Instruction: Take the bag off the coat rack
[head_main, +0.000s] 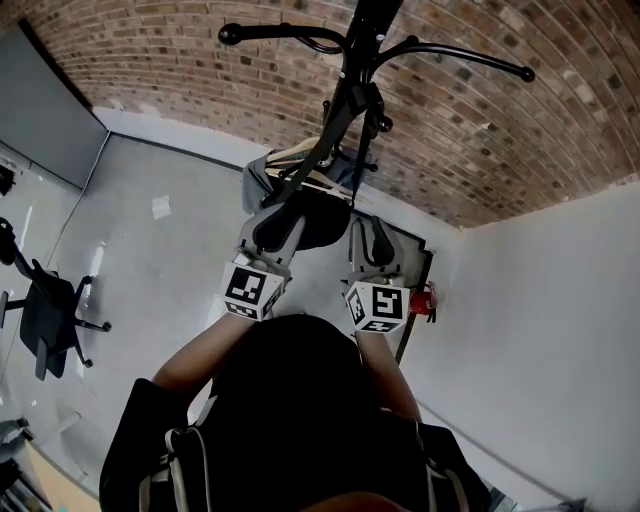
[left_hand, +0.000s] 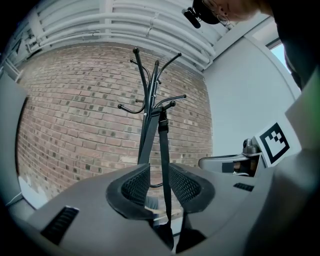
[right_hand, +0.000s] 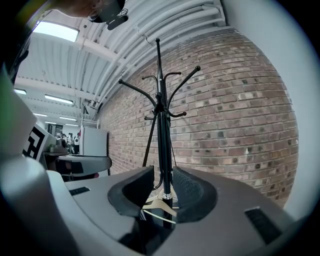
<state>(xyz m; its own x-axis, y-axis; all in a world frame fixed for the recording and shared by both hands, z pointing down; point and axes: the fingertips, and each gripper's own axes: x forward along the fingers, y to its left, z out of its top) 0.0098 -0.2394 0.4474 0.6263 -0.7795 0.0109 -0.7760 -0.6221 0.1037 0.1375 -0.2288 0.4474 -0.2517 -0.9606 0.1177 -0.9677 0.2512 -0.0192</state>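
A black coat rack (head_main: 350, 80) stands in front of a brick wall. A grey bag with beige trim (head_main: 262, 172) hangs from it by a black strap (left_hand: 164, 160), which runs down from a hook. My left gripper (head_main: 278, 222) is at the bag. In the left gripper view the strap passes between its jaws (left_hand: 161, 187), with a gap on each side, so the gripper is open. My right gripper (head_main: 375, 245) is beside it on the right, open (right_hand: 161, 192) with nothing between its pads. It looks at the rack's pole (right_hand: 162, 125) and the bag's beige handles (right_hand: 157, 206).
The brick wall (head_main: 200, 70) is right behind the rack, and a white wall (head_main: 540, 320) closes the right side. A red object (head_main: 430, 300) sits low by a dark panel. A black office chair (head_main: 45, 315) stands far left, and a paper (head_main: 161, 207) lies on the floor.
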